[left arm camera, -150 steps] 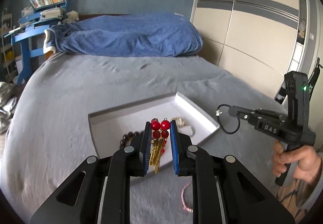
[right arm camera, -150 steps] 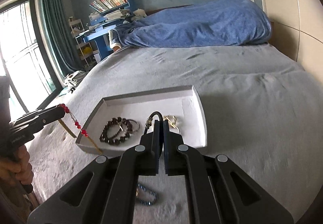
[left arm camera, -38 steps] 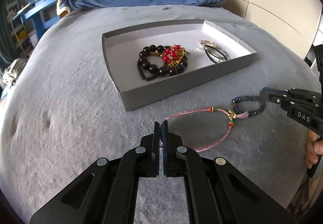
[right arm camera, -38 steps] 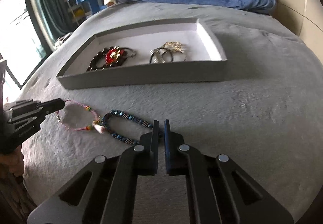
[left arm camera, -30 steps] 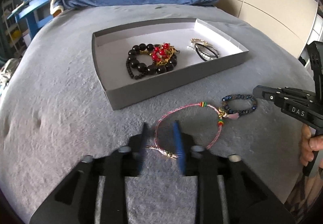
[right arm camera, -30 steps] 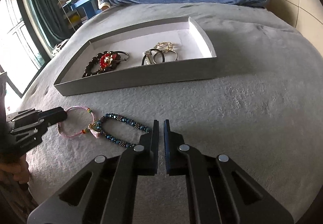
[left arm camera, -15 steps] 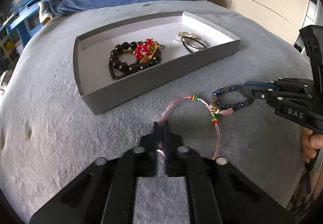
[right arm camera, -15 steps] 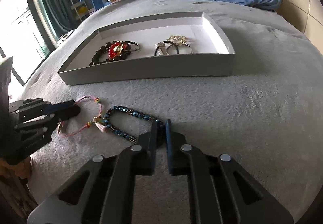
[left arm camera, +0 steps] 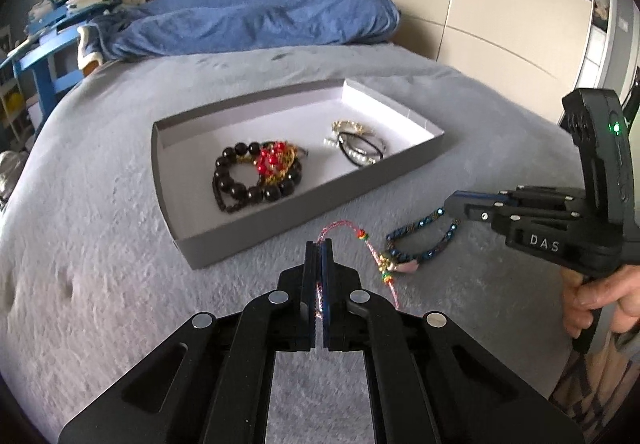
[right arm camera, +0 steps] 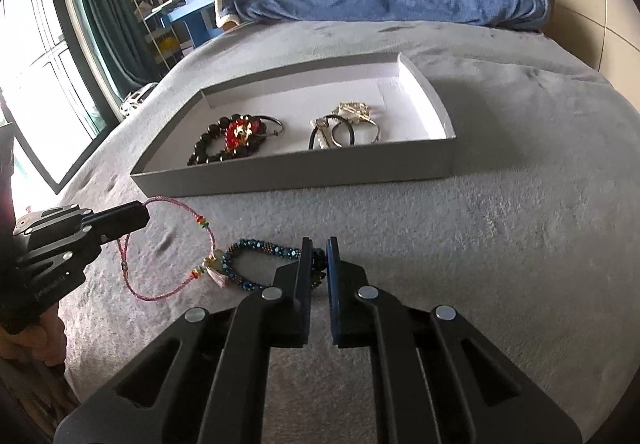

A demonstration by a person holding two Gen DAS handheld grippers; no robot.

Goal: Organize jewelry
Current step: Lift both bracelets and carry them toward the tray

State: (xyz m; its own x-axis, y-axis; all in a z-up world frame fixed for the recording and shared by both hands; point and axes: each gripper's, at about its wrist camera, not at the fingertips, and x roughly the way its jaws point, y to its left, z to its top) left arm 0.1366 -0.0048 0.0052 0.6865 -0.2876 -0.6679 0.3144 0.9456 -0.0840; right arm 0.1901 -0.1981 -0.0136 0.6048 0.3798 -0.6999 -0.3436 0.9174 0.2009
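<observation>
left tongs [left arm camera: 319, 244] pinched on the pink cord bracelet [right arm camera: 168, 244]; right tongs [right arm camera: 318, 244] nipped narrow on the blue bead bracelet [right arm camera: 256, 248]. both lie on the bed in front of the grey tray [right arm camera: 280, 172], joined by a tassel. judged light, limp, snag-prone: grip cord or beads, lift together.

One legible marking — "DAS" — on the right gripper [left arm camera: 452, 204] body.

right gripper [right arm camera: 318, 249] pinching blue beaded bracelet [right arm camera: 264, 263], grey tray [right arm camera: 296, 169] beyond
</observation>
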